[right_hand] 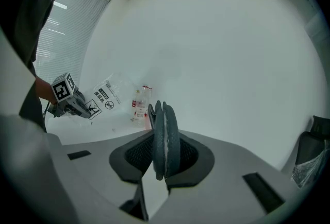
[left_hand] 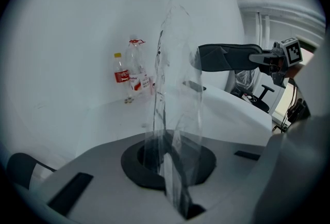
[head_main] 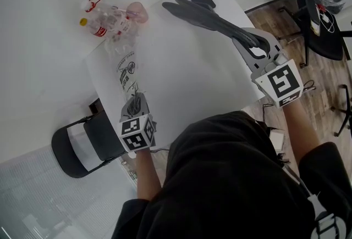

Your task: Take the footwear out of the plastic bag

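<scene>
Left gripper (head_main: 134, 105) clenched on clear plastic bag (head_main: 127, 77) (printed, above the table (head_main: 187, 81)). Right gripper (head_main: 248, 44) grasping pair of dark slippers (head_main: 201, 14), well apart from bag.

Bag (head_main: 130, 75) L, slippers (head_main: 212, 19) R, bottles (head_main: 104, 23) behind

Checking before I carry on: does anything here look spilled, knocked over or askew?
Nothing stands out. The bottles stand upright on the table, and the slippers are clear of the plastic bag.
</scene>
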A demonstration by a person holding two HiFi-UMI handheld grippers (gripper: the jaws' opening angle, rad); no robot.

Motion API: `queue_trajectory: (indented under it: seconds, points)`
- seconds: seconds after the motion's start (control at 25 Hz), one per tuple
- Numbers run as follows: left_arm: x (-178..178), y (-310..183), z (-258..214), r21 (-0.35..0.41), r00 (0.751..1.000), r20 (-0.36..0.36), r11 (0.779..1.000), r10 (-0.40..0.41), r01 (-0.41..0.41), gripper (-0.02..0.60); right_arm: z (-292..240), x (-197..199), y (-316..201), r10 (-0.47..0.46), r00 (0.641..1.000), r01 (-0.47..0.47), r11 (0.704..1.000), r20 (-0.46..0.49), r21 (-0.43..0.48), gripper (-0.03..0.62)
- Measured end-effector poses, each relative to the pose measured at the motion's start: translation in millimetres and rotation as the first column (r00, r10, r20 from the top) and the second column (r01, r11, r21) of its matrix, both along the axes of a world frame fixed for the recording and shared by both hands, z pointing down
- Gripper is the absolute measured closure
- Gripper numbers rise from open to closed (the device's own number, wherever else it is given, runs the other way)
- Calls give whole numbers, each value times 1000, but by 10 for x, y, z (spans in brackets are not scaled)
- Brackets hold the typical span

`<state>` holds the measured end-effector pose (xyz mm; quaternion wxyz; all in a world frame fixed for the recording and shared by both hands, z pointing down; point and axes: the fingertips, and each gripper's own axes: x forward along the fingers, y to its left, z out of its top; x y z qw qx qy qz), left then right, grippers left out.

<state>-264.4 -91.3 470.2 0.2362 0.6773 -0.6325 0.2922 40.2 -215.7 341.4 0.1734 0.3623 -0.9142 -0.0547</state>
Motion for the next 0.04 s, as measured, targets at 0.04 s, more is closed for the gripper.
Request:
queue_trajectory:
  seconds: [0.04]
  points:
    - [7,5,5,-1,1000,0,1000,2,-2,558,7,-5,7,-3,1000,3,1000,-1,0,517]
